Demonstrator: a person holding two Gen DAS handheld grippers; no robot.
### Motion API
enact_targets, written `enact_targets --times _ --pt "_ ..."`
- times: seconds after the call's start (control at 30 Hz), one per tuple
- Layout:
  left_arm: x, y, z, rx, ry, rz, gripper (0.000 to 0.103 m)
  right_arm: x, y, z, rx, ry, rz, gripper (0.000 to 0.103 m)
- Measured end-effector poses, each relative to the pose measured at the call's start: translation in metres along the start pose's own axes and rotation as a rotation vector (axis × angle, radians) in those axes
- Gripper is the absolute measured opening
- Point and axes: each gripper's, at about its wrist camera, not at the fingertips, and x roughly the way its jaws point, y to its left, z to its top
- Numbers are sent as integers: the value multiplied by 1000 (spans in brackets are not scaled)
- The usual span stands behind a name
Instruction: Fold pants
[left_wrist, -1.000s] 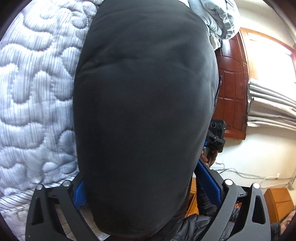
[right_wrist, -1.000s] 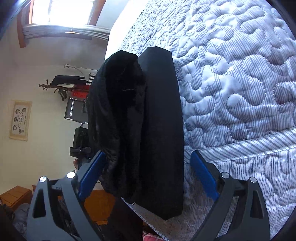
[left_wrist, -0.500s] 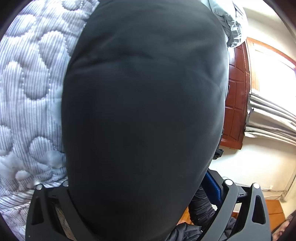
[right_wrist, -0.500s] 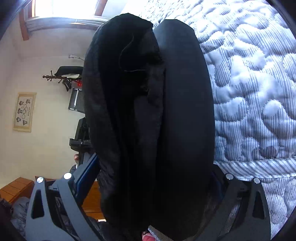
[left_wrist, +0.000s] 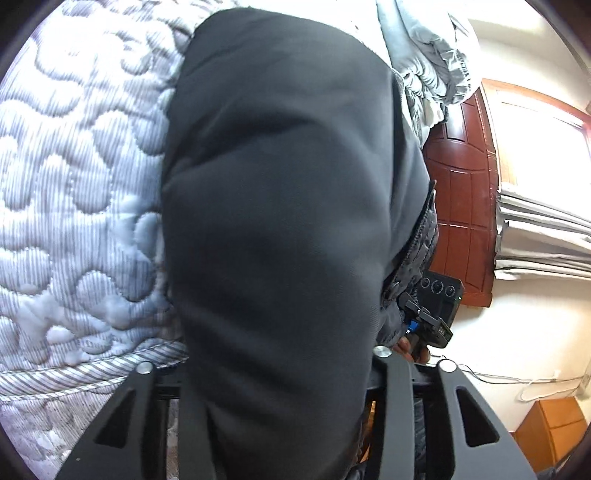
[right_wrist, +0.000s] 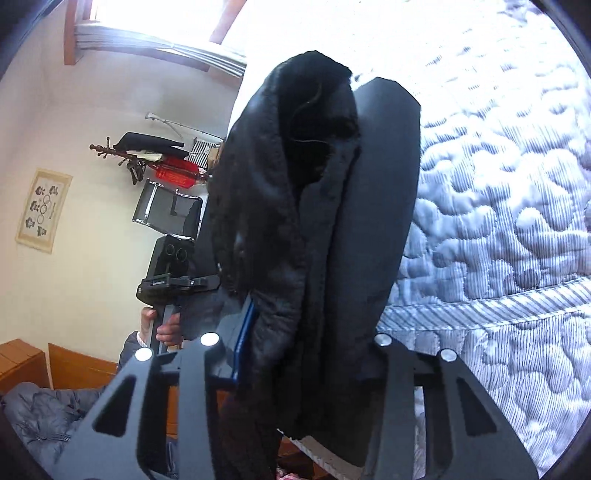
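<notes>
The black pants fill the middle of the left wrist view, lying over the edge of the quilted bed. My left gripper is shut on the pants' near edge; the cloth hides its fingertips. In the right wrist view the pants show a fleecy black lining and a smooth outer layer. My right gripper is shut on that end of the pants. The other gripper shows in each view: the right one, the left one.
A grey-white quilted bedspread covers the bed. A crumpled grey blanket lies at the far end. A dark wooden door, curtains, a coat rack and wooden furniture stand around the room.
Both grippers have closed on the pants' edge after moving in over it; the jaws were wide apart a second ago. The views have pulled back slightly since half a second ago.
</notes>
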Motion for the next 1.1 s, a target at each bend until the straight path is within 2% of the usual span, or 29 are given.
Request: enact_targets --times 0.3,0.53,0.73,0.93,1.1 --pt "-2 -29 -6 77 -56 -68 34 -18 26 -3 -22 -43 -15 38" --pt "-6 -61 -5 128 -96 -107 34 -37 52 -3 -103 -71 -47 38" --pt "-31 -90 -4 193 -159 -126 34 -47 69 -2 -162 -82 -57 38" --pt "-63 -110 22 230 -246 -111 34 -32 68 28 -230 -75 -42 38" --pt "-77 -108 60 217 -289 -76 35 -6 67 76 -250 -45 -32 38"
